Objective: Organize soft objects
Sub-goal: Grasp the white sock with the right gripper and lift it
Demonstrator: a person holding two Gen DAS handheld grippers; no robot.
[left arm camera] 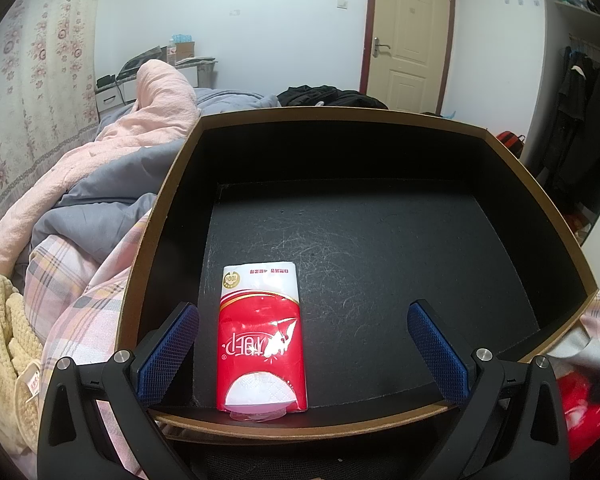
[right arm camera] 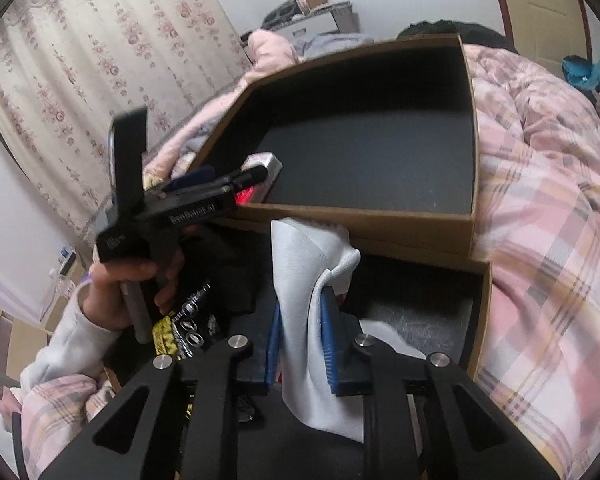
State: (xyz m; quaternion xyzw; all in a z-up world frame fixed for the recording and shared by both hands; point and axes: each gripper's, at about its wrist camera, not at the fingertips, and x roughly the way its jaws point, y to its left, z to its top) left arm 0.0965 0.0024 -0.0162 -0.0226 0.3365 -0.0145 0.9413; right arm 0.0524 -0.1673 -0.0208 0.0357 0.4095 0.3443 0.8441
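The left gripper (left arm camera: 303, 344) stands wide open over the near edge of a black-lined box (left arm camera: 168, 184), a red tissue pack (left arm camera: 261, 338) lying flat between its blue pads, nearer the left one, untouched. The right gripper (right arm camera: 302, 344) is clamped on a white cloth (right arm camera: 300, 264), which rises above its fingertips.

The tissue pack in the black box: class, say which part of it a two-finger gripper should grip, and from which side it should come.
Grip the tissue pack across its narrow width, on the two long sides, near the middle. It lies flat, its long axis running away from the open left gripper, so coming down from above and from the near wall of the box probably suits best.
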